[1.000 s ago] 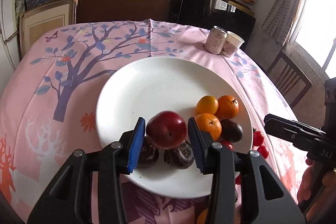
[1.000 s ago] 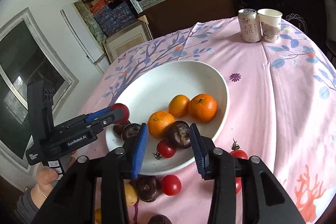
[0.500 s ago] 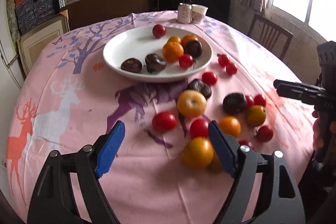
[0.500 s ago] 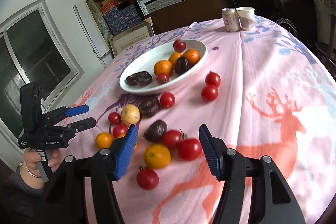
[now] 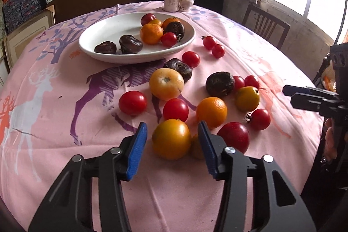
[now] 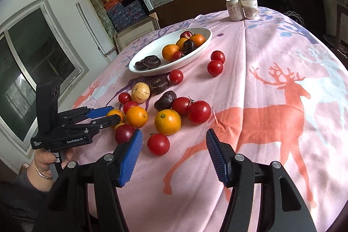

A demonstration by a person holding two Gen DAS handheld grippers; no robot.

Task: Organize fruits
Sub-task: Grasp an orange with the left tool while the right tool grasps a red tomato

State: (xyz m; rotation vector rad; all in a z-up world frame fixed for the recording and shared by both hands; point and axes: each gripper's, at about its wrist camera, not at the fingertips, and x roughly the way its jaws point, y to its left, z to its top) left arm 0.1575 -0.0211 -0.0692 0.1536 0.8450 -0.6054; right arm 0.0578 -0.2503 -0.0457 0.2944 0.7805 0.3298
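- The left gripper (image 5: pixel 171 140) hangs low over the pink tablecloth (image 5: pixel 54 101). Its jaws have just been closing, and an orange-yellow fruit (image 5: pixel 171 139) sits between the blue pads (image 5: pixel 137 151). A gap shows on each side of the fruit, so the pads do not press on it and the jaws stand apart.
- A small brownish fruit (image 5: pixel 196 148) lies tucked just behind that fruit, against the right pad; what it is cannot be told.
- A dark red plum (image 5: pixel 233 137) lies just beside the left gripper's right finger.
- The right gripper (image 6: pixel 174 151) hovers with its jaws apart; they widened a moment ago. Nothing is held. A red tomato (image 6: pixel 158 144) lies on the cloth ahead of the gap, nearer the left pad and clear of both.
- An orange (image 6: pixel 167 121) lies just beyond that tomato, with two more tomatoes (image 6: pixel 199 112) beside it.
- More loose fruit is scattered between the grippers and the white plate (image 5: pixel 104 29): tomatoes, oranges, a pale yellow fruit (image 5: pixel 166 84) and dark wrinkled fruits (image 5: pixel 220 83).
- The plate holds oranges (image 5: pixel 151 33), dark fruits (image 5: pixel 130 44), a tomato and a red plum (image 5: pixel 148 18).
- A can (image 5: pixel 171 1) and a paper cup (image 5: pixel 187 2) stand together at the far edge of the table.
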